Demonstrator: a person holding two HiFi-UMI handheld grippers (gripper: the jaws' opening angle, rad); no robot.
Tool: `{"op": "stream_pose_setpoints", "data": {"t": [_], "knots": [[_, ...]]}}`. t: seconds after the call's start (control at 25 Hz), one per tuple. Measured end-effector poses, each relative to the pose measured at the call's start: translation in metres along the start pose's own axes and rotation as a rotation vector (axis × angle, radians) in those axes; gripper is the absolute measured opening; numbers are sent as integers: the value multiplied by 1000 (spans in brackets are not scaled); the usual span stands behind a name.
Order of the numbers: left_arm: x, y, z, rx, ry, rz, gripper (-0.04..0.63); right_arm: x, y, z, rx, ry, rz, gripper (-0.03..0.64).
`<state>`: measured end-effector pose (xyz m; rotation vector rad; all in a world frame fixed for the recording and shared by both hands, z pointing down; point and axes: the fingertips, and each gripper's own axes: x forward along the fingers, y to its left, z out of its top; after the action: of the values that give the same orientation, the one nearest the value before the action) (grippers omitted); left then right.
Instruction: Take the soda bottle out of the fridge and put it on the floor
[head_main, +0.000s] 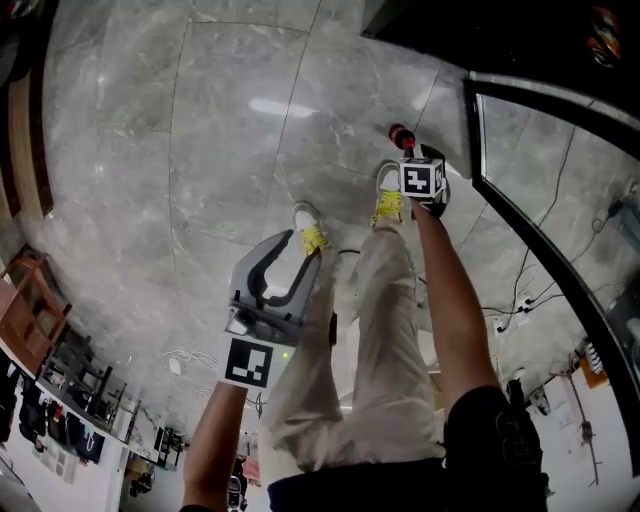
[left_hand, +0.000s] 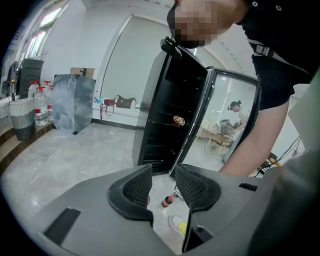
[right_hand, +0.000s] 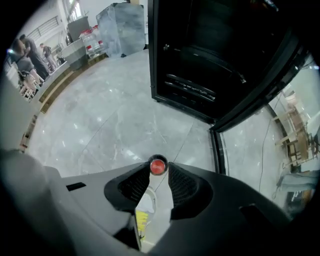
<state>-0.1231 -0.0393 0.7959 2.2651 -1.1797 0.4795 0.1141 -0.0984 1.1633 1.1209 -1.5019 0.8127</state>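
Note:
The soda bottle (head_main: 400, 133), dark with a red cap, is down at the marble floor (head_main: 200, 150) just in front of the person's right shoe (head_main: 388, 195). My right gripper (head_main: 407, 152) points steeply down and is shut on the bottle's top. In the right gripper view the red cap (right_hand: 158, 166) sits pinched between the pads at the tips of the right gripper (right_hand: 159, 172). My left gripper (head_main: 300, 245) hangs higher, over the left shoe (head_main: 308, 225), open and empty. Through the gap of the left gripper (left_hand: 162, 172) the bottle (left_hand: 167, 201) shows far off by the fridge.
The black fridge (left_hand: 170, 115) stands open with its glass door (left_hand: 225, 115) swung out to the right; a can (left_hand: 178, 120) lies on a shelf. The door's lower edge (head_main: 540, 200) runs close to my right arm. Cables (head_main: 520, 290) lie beyond it. A wrapped box (left_hand: 72, 102) stands far left.

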Motion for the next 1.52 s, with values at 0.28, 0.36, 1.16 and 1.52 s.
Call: {"op": "stream_pose_setpoints", "data": {"t": [0.28,0.36,1.16,1.52], "knots": [[-81,-75,108,81,-24,-42,119,-201,9,-42,183,81,36,-6],[-108,-96,140,142,-21,-68,106,-270,18,-41,215,45,80,-6],[-291,-180,291,240,-184,-198,20,-787,92,-11,351,-744,-6,-6],[-326,-233,308,476,-262,-266,20,-856,100,-52,368,-863,-68,-6]]}}
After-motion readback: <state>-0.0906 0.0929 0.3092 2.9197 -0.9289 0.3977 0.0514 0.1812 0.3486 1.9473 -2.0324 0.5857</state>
